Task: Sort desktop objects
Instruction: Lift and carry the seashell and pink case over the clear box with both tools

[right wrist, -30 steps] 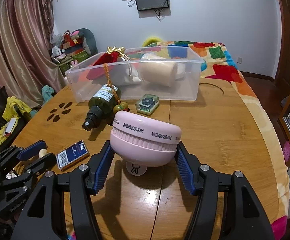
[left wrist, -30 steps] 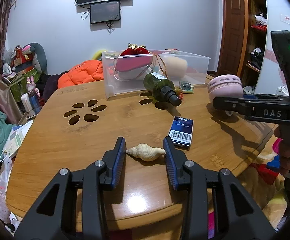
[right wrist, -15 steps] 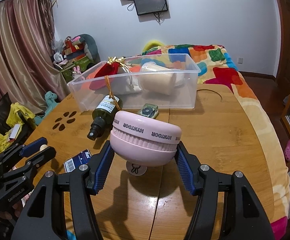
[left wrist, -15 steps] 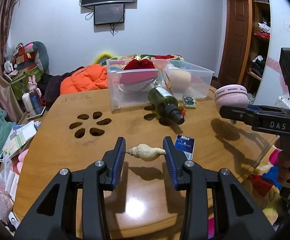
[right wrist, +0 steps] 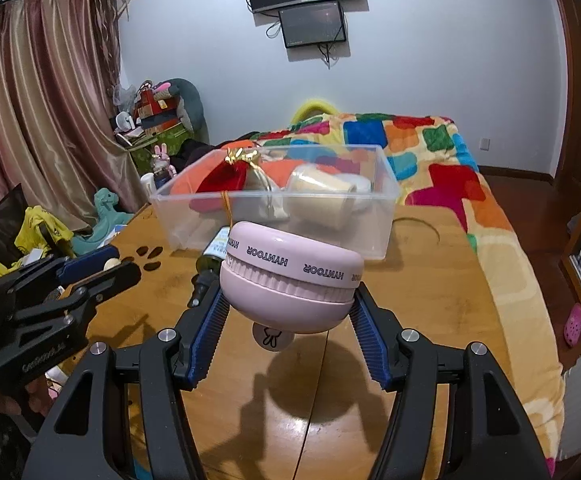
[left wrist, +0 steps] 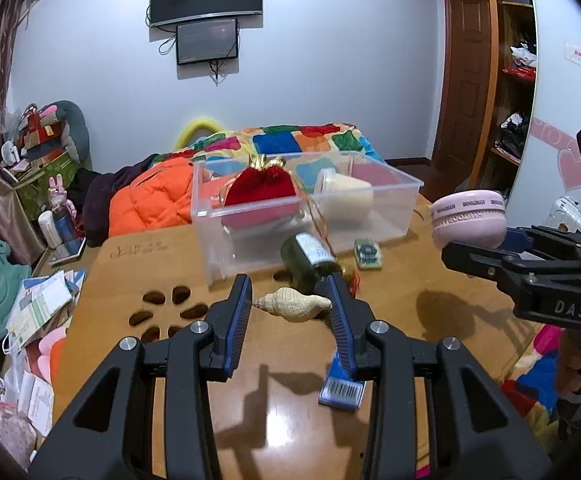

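A cream, spiral seashell (left wrist: pixel 292 305), pointed at both ends, lies sideways, pinched between the blue pads of the left gripper (left wrist: pixel 290 312) and lifted above the wooden table (left wrist: pixel 390 304). To its right, the right gripper (right wrist: pixel 288 320) clamps a round pink case (right wrist: pixel 290 280) w/ ribbed sides and "HYNTOOR" lettering, also held in the air. Behind both: a clear plastic bin (left wrist: pixel 370 224) w/ a red pouch (left wrist: pixel 260 188) and a cream cup (left wrist: pixel 344 196) inside, plus a green bottle (left wrist: pixel 310 258) on its side just in front.
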Demonstrator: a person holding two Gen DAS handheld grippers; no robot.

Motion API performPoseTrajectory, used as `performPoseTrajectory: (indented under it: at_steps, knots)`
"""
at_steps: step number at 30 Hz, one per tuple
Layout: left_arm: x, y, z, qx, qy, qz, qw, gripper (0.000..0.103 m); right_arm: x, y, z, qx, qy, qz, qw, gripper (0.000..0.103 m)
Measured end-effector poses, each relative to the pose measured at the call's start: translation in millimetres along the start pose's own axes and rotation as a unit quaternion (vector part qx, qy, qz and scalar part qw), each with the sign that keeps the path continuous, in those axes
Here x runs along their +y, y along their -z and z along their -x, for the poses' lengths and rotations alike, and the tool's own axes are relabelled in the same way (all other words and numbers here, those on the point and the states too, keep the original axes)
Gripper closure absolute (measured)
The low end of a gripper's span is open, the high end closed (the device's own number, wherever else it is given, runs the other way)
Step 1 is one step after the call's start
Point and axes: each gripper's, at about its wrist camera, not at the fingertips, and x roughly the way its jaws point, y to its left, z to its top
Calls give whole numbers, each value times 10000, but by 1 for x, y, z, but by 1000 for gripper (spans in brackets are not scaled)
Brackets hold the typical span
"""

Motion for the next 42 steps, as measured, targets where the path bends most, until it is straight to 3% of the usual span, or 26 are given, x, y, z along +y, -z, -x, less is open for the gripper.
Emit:
performPoseTrajectory:
  at_steps: [13,22,42]
  knots:
    - [9,-44,-10,-154,38,-213,9996,65,-3,-36,2,-186,277,266,9991,46]
    - [23,-66,-16,-379,26,-75,9993,65,0,-59,-14,-180,190,385,9989,46]
    - [42,-92,-62,-301,135,-160,9993,65,-14,-103,-47,-275,246,358,9987,46]
